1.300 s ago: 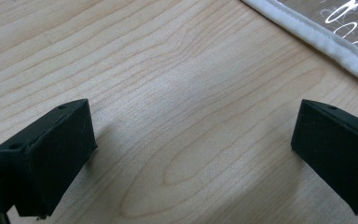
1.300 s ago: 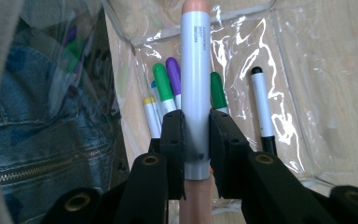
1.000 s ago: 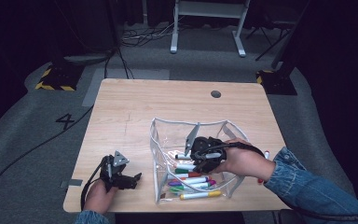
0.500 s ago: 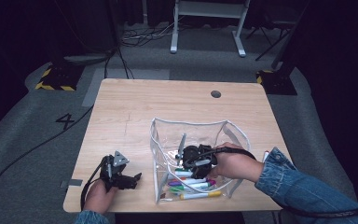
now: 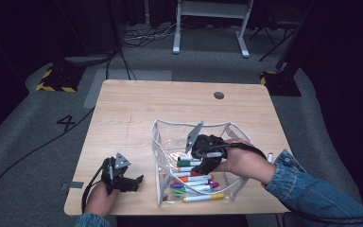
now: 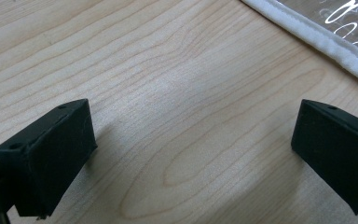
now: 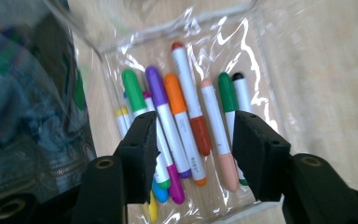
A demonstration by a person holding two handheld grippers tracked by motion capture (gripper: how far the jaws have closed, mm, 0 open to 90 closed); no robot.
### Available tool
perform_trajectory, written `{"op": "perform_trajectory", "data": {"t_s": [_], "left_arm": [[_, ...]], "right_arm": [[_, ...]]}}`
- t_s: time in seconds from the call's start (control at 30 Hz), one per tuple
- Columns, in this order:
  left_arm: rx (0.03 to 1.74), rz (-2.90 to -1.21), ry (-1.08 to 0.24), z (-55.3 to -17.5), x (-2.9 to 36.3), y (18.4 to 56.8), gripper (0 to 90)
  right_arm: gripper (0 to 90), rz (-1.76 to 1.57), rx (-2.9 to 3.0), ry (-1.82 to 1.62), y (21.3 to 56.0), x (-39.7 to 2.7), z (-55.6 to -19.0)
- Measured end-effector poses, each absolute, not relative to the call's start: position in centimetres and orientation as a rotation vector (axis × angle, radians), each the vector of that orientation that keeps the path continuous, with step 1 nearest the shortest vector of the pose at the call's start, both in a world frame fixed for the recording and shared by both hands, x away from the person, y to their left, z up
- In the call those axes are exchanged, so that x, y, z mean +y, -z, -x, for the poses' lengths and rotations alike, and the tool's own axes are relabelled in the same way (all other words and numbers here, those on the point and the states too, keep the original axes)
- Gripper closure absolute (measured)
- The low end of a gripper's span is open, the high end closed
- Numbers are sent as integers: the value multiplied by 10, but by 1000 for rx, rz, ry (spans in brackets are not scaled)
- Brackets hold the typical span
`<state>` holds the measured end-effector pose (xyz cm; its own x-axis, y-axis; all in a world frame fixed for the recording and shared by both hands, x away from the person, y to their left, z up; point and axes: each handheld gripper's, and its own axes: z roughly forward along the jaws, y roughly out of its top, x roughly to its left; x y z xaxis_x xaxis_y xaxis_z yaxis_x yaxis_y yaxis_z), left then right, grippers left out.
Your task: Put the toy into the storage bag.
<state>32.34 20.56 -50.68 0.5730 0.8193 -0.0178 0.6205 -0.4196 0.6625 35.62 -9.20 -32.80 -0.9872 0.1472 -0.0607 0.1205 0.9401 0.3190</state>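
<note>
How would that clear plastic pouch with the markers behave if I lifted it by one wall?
The clear pouch would probably sag and fold: its thin walls look crinkled and shiny in the right gripper view. The markers lie loose on its floor, so they would likely roll and slide toward the low side. It looks light, so a push would likely shift the whole thing across the table.
</note>
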Motion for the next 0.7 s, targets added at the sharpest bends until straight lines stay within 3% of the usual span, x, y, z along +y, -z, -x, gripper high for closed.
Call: {"op": "perform_trajectory", "data": {"t_s": [0.3, 0.7], "left_arm": [[1142, -2181, -412, -323, 206, 507, 0], [1142, -2179, -415, -323, 206, 507, 0]], "right_arm": [[504, -328, 2850, -759, 278, -140, -361], [512, -600, 2685, -896, 251, -229, -372]]}}
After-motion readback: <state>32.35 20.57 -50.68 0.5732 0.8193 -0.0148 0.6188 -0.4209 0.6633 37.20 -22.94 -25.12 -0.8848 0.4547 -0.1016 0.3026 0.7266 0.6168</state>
